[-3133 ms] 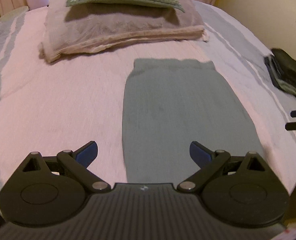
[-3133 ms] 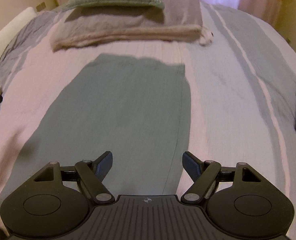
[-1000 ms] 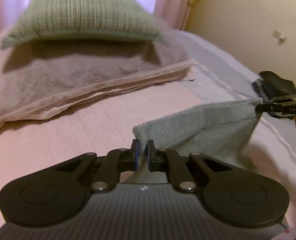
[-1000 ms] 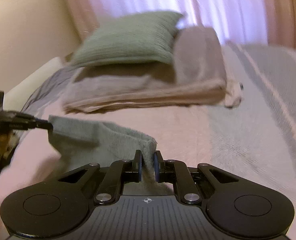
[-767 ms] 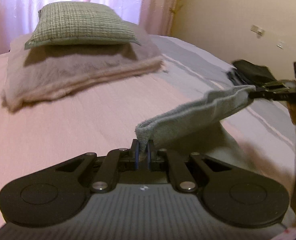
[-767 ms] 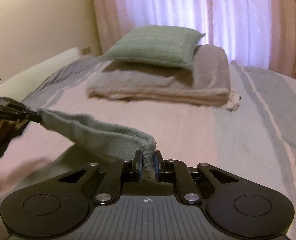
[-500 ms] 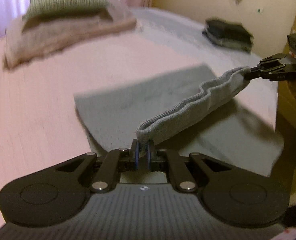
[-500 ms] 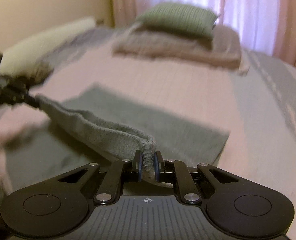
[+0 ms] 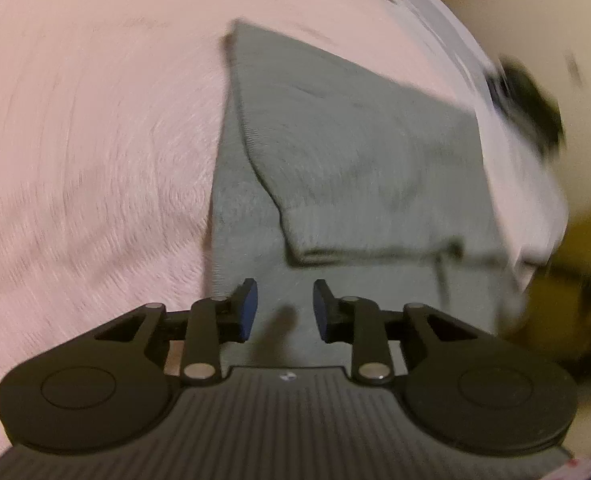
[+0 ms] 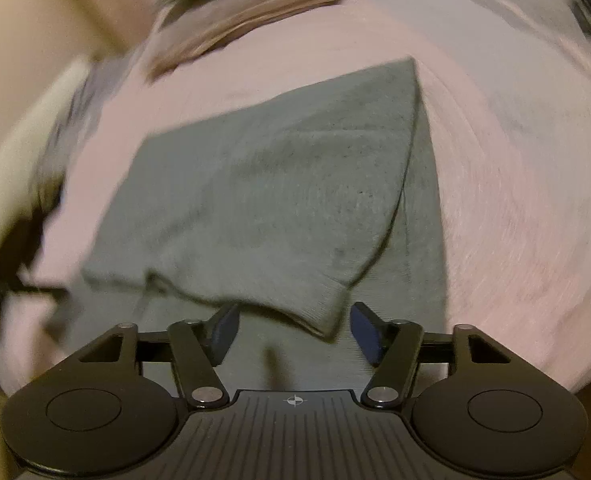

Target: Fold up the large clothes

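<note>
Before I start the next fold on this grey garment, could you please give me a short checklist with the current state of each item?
1. Left gripper released: ok, fingers apart with nothing between them.
2. Right gripper released: ok, fingers apart, the folded corner lying just ahead of them.
3. Grey garment folded over: ok, the top layer lies on the lower one.
4. Edges lined up: not ok, the top layer sits skewed and a strip of the lower layer shows along one side in both views.
5. Fabric flat: cannot tell, both pictures are motion-blurred.
6. Bed cover around the garment free of other things: ok on the near part in view.
</note>
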